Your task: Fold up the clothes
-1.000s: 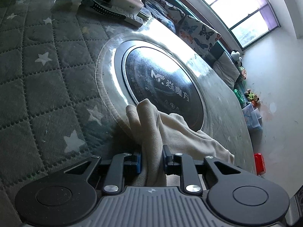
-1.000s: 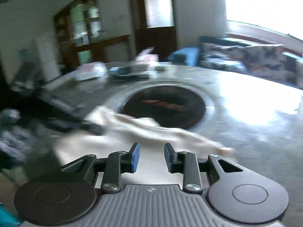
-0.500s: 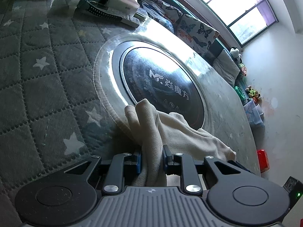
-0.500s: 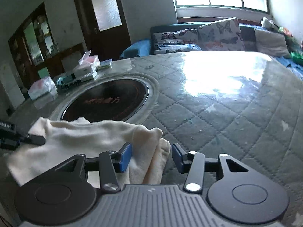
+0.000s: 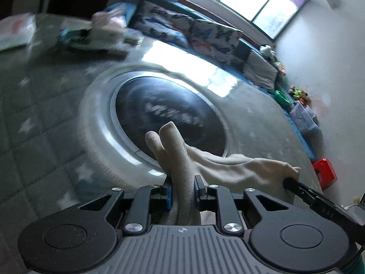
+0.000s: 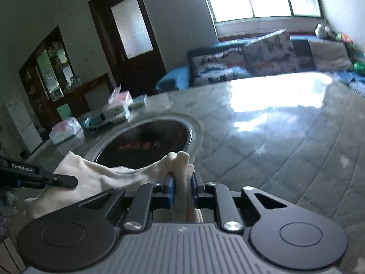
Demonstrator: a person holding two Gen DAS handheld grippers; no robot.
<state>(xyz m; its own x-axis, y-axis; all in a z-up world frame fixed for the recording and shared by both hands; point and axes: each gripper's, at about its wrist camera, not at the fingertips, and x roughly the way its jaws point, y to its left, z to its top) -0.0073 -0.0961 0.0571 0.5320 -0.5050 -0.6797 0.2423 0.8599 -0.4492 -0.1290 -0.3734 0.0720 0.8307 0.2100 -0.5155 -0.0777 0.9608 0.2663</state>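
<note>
The left gripper (image 5: 182, 190) is clenched on a bunched fold of the cream garment (image 5: 239, 166), whose doubled edge stands up past the blue pads (image 5: 168, 194). The right gripper (image 6: 182, 188) has just been closing and now pinches another raised fold of the same garment (image 6: 98, 178) between its pads.

The cloth spans between the two tools, held up over the near part of the quilted table cover (image 5: 34, 123). In the left wrist view, the right tool's dark fingers (image 5: 303, 189) meet the cloth's right end; in the right wrist view, the left tool (image 6: 41, 178) reaches in at the cloth's left end.

Just beyond the garment lies the round dark cooktop (image 5: 168, 114) with its metal rim, the cloth's far edge overlapping its near side. To the right the cover runs bare to the table's far edge. At the far left, boxes and packets (image 6: 114, 111) crowd the surface. A sofa with patterned cushions (image 6: 267, 52) stands beyond the table.
</note>
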